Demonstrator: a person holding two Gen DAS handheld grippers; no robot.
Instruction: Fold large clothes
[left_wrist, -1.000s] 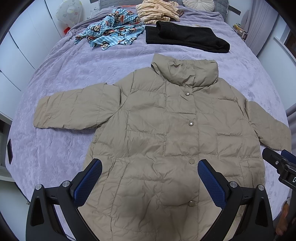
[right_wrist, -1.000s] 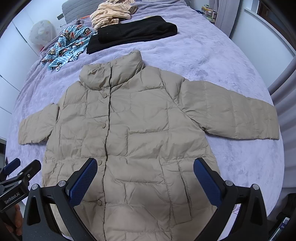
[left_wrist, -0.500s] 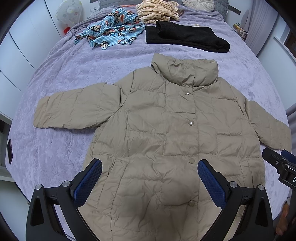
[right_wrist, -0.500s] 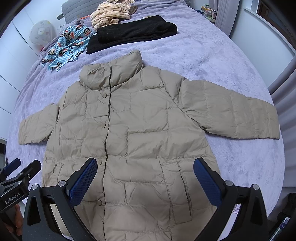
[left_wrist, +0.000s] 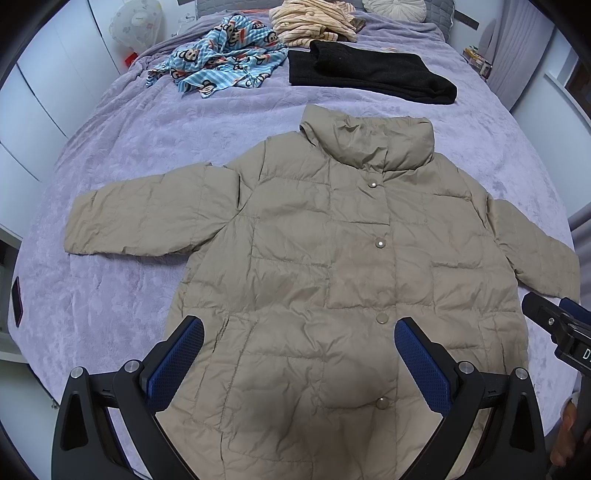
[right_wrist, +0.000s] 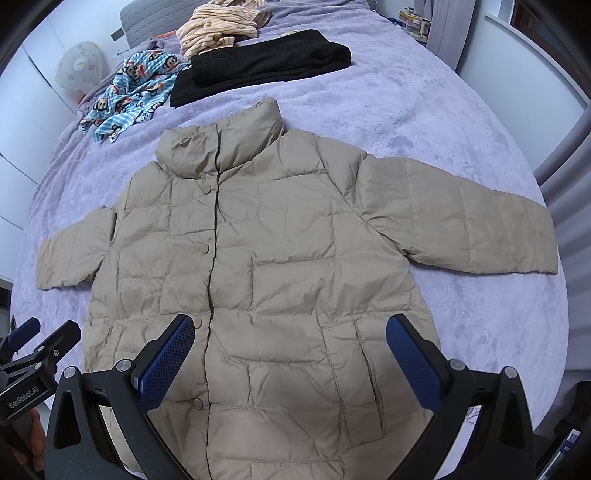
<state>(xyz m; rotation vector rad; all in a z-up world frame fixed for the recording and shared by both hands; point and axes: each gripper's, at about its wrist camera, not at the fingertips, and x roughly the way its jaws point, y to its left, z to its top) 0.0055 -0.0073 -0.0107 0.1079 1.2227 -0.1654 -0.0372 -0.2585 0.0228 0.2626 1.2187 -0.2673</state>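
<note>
Jacket lies flat and buttoned on the purple bed, sleeves out to left and right. Left gripper and right gripper hover over its near hem, jaws spread wide, holding nothing.

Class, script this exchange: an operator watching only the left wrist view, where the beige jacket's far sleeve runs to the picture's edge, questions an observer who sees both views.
Operator: How does that far sleeve lie?
Observer: The sleeve lies spread out sideways, flat on the bed, cuff included.
Operator: Is the right gripper open? I see only a corner of it.
Observer: Wide open and empty, over the lower part of the jacket.
</note>
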